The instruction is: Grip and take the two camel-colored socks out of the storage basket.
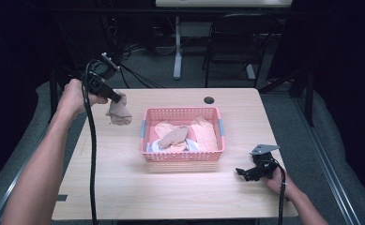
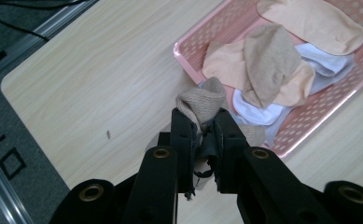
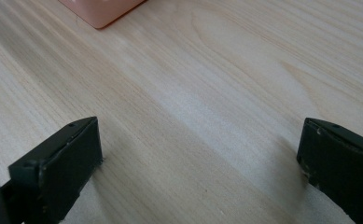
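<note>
Left tongs clamp one tan sock; right tongs apart; one basket.

Tan sock bunched, dangling above table, left of pink basket.

Ribbed beige knit sock, pink perforated plastic basket, matt light woodgrain table, matt blk fingers
</note>
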